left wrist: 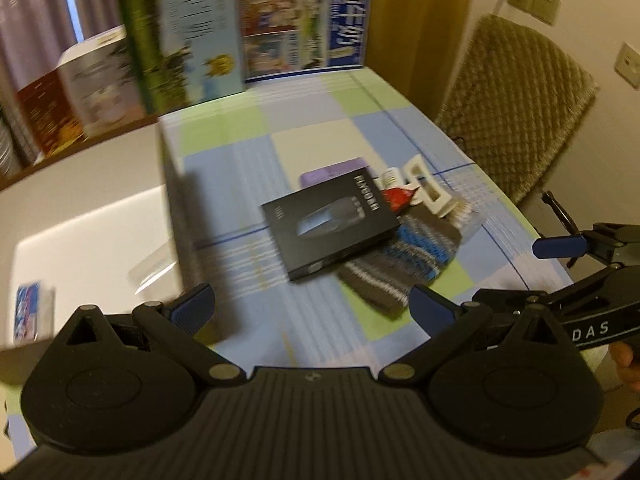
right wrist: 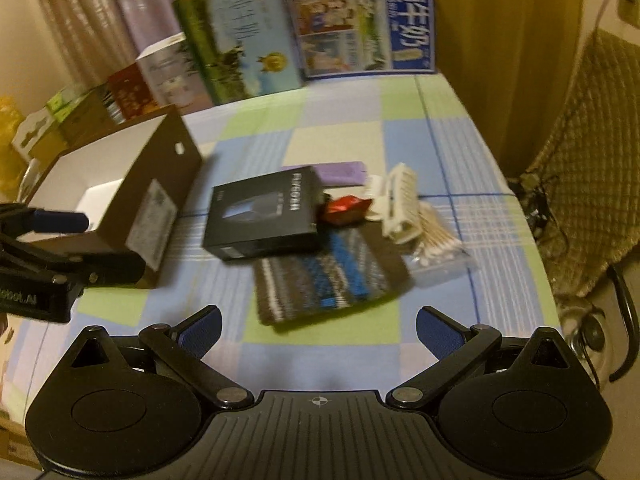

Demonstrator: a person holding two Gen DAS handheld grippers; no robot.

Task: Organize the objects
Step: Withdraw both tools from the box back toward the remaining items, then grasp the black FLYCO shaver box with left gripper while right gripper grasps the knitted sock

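A pile lies mid-table on the checked cloth: a black product box [left wrist: 330, 226] [right wrist: 264, 212] rests partly on a striped knitted cloth [left wrist: 404, 262] [right wrist: 328, 276] and a purple flat item [left wrist: 332, 172] [right wrist: 344, 172]. Beside it are a red packet [left wrist: 400, 198] [right wrist: 346, 210], a white hair claw clip [left wrist: 426, 192] [right wrist: 400, 204] and a bag of cotton swabs [right wrist: 436, 246]. An open brown cardboard box [right wrist: 120, 196] with a white inside [left wrist: 92, 228] stands at the left. My left gripper [left wrist: 314, 308] is open and empty, near the pile. My right gripper [right wrist: 318, 330] is open and empty, just short of the knitted cloth.
Milk cartons and other boxes [left wrist: 188, 40] [right wrist: 360, 24] stand along the table's far edge. A chair with a quilted cover [left wrist: 520, 108] [right wrist: 592, 152] is at the right. A small packet [left wrist: 30, 312] lies inside the cardboard box. Curtains hang behind.
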